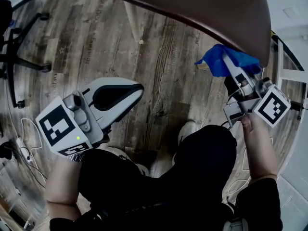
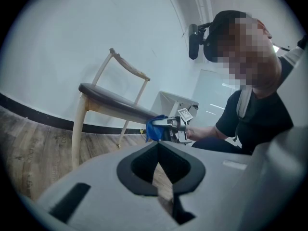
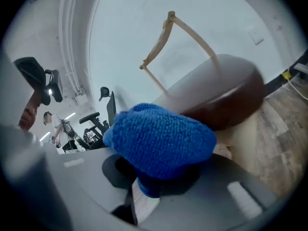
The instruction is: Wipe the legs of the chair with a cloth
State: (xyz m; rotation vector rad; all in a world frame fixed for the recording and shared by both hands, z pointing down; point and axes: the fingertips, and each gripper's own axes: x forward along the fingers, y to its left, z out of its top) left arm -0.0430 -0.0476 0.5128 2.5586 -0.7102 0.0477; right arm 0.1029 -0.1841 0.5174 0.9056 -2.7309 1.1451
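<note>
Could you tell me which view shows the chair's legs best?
The left gripper view: the chair stands whole there, with its pale front leg visible in full. The head view shows mostly the seat from above. In the right gripper view the cloth blocks much of the chair.

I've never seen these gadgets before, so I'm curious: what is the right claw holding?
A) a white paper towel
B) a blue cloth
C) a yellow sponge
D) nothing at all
B: the right claw is shut on a bunched blue cloth, held up close to the edge of the brown chair seat.
</note>
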